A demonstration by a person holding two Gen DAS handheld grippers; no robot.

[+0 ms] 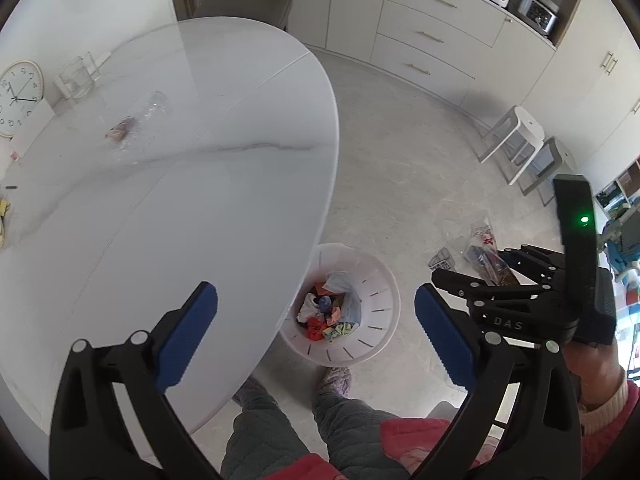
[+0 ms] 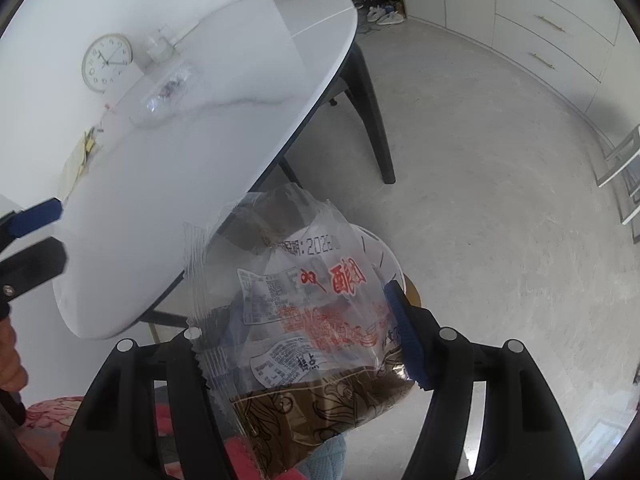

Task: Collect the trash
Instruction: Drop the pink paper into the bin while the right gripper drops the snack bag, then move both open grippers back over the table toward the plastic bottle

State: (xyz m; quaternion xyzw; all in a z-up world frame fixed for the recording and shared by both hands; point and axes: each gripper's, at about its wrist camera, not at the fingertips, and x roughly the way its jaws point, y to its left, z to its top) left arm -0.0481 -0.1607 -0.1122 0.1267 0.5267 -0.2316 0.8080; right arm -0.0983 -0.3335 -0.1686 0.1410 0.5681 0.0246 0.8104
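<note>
Right gripper [image 2: 304, 344]: pinching the wrapper [image 2: 304, 320], which is looking light, crinkly, slippery
Hold: gripping mid-body
Left gripper [image 1: 316, 332]: gaping empty over the bin [image 1: 384, 300]

The white tabletop [image 1: 224, 184] is round, with a thin grey line in it. On it, far to the left, lie a clear plastic wrapper [image 1: 136, 124] and a round clock [image 1: 18, 98]. On the grey floor [image 1: 400, 152] stand a white bin [image 1: 344, 304] full of trash and two stools [image 1: 520, 136].
</note>
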